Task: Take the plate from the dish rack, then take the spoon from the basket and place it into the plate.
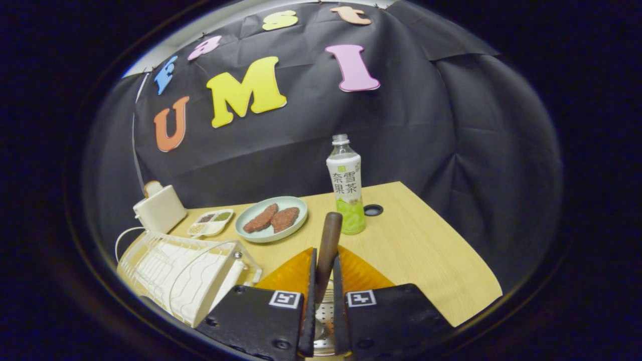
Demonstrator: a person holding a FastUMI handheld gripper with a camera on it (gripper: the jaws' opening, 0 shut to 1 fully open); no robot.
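The claw (323,281) is clamped on the spoon (328,245): both fingers press on its dark brown handle, which stands up between them and tilts a little away from the camera. Lower down between the fingers a shiny perforated metal surface (323,313) shows; it may be the spoon's bowl or a strainer-like part, the view is too cramped to say which.

Directly under and just ahead of the fingers lies the amber plate (288,276), showing on both sides of the spoon handle, flat on the wooden table (426,260).

Beside the claw, to its left, sits the white dish rack (175,271). Beyond the rack stand a cream box (159,206) and a small divided tray (210,222) with bits of food.

Ahead of the claw, beyond the amber plate, is a pale green dish (273,219) bearing two reddish-brown patties (272,219). Just right of that dish stands a tea bottle (346,188), upright, uncapped, with green drink low in it. Its black cap (373,210) lies on the table just beside it, further right.
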